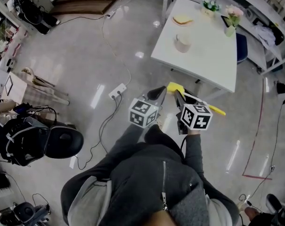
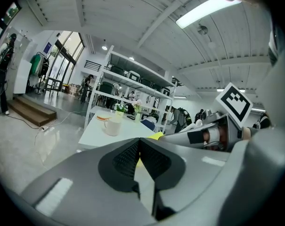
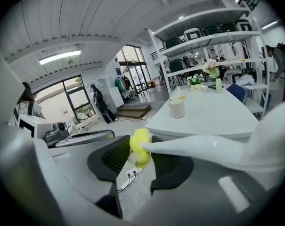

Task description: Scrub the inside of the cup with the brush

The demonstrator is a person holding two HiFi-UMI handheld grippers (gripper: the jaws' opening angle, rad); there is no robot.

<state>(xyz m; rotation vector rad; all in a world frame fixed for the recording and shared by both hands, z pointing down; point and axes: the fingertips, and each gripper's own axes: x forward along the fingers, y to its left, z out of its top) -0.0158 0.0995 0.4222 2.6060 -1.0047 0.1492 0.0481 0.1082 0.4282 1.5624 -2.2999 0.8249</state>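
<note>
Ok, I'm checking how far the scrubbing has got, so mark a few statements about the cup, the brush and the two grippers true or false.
1. The cup stands upright on the white table. True.
2. The brush is inside the cup. False: the right gripper holds it, away from the table.
3. The left gripper has its fingers together with nothing between them. True.
4. The left gripper grips the cup. False: the cup stands alone; both grippers are over the floor, off the table.
</note>
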